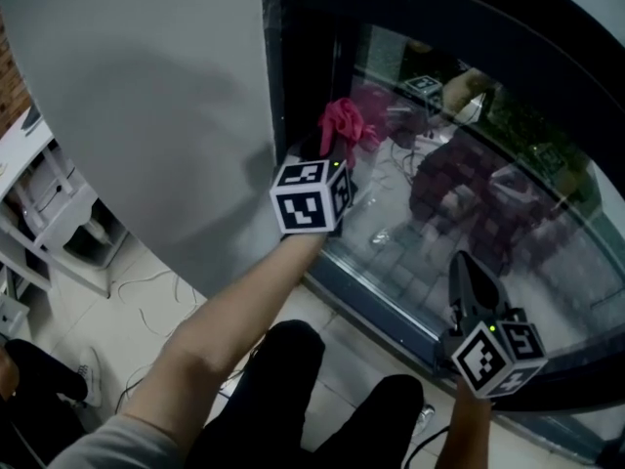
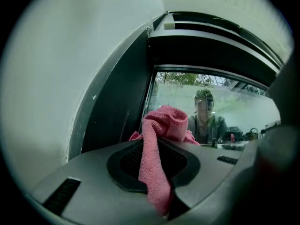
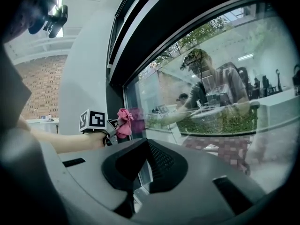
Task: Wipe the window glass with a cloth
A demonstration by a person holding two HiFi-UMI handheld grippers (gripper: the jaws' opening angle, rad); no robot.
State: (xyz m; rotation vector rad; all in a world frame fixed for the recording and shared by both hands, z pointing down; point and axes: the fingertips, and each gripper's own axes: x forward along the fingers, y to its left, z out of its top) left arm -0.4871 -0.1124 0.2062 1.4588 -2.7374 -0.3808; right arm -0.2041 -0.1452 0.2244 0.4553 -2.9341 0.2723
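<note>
Pressure is what I judge matters most for this wipe. I would press the bunched pink cloth (image 1: 344, 123) flat against the window glass (image 1: 469, 193) and sweep in overlapping passes away from the dark frame (image 1: 293, 86), which sits just left of the left tongs (image 1: 330, 159). The left tongs are clamped tight on the cloth: a strip runs back between the jaws, and the bulk bunches out past their tips at the glass's left edge. Whether it actually touches the pane I cannot tell. The right tongs (image 1: 469, 267) hang well off to the right of the left tongs and lower, near the bottom of the pane. Their jaws are parted only a little, with nothing between them and touching nothing that I can see.
</note>
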